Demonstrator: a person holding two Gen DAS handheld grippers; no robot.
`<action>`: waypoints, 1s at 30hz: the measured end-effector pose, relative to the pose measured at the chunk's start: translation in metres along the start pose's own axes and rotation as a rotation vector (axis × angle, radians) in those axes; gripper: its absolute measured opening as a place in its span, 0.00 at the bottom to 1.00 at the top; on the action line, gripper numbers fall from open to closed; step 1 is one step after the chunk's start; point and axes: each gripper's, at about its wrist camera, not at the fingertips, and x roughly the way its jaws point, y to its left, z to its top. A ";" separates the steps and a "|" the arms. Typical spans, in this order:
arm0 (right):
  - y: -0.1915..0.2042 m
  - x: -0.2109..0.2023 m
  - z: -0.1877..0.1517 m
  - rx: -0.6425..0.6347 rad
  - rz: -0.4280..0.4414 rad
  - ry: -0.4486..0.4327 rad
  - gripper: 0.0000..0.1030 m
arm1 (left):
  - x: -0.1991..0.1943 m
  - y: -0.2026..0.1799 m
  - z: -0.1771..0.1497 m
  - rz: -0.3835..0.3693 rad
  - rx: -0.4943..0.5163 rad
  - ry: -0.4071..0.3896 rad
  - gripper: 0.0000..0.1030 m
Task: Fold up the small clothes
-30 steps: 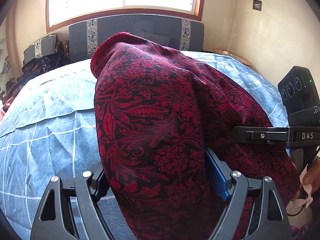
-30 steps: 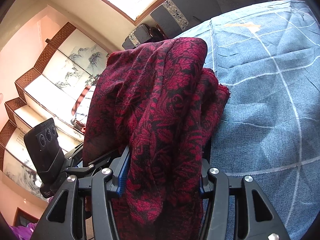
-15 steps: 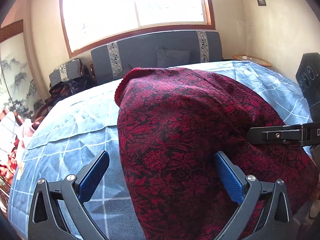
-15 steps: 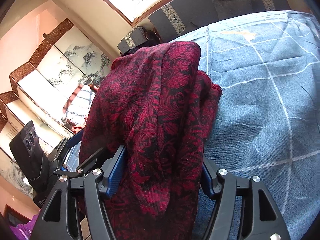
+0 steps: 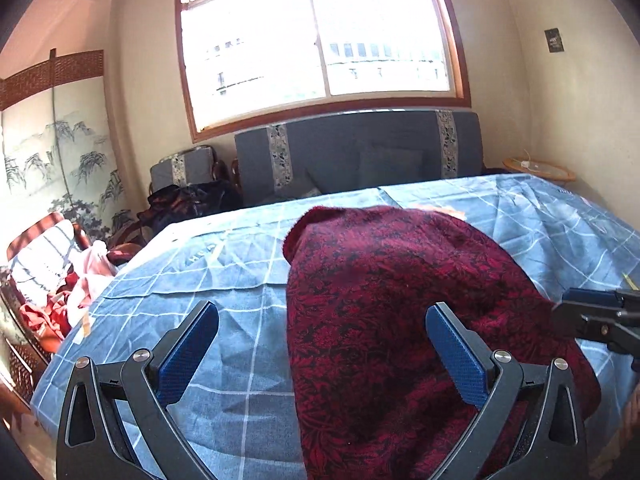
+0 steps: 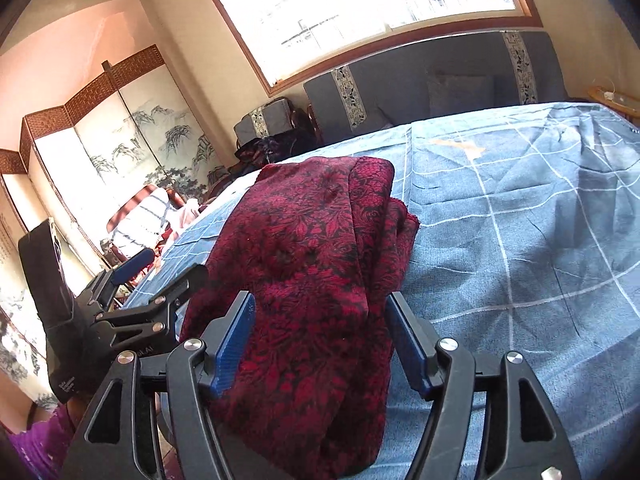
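Note:
A dark red floral cloth (image 5: 400,312) lies folded into a long bundle on the blue checked bed cover (image 5: 224,264), hanging over the near edge. My left gripper (image 5: 320,320) is open wide, its blue pads apart; the cloth lies between them and past the right pad. In the right wrist view the cloth (image 6: 316,280) runs between the pads of my right gripper (image 6: 320,320), which is open with a gap on each side. The left gripper (image 6: 132,300) shows there at the left. The right gripper's tip (image 5: 600,316) shows at the right edge of the left view.
A grey sofa (image 5: 360,156) stands under the window behind the bed. A painted folding screen (image 6: 120,140) stands at the left. A chair with loose clothes (image 5: 60,280) is beside the bed's left edge. A small round table (image 5: 536,168) sits at the far right.
Both grippers have opened and let go of the red cloth. The cloth has come down from a raised heap to lie lower on the bed. Both cameras have drawn back.

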 end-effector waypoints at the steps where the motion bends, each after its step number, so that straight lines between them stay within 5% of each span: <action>1: 0.004 -0.004 -0.001 -0.015 -0.004 -0.007 0.64 | -0.006 0.002 0.004 0.023 -0.015 -0.010 1.00; 9: 0.031 -0.041 0.001 -0.085 0.002 -0.077 0.70 | -0.055 0.019 0.029 0.006 -0.109 -0.117 1.00; 20: 0.033 -0.056 0.005 -0.074 0.012 -0.103 0.71 | -0.069 0.007 0.047 -0.078 -0.065 -0.100 1.00; 24: 0.033 -0.056 0.004 -0.071 0.012 -0.104 0.71 | -0.075 0.004 0.043 -0.008 -0.053 -0.122 1.00; 30: 0.031 -0.054 0.003 -0.064 0.015 -0.089 0.72 | -0.074 0.004 0.041 -0.022 -0.047 -0.108 1.00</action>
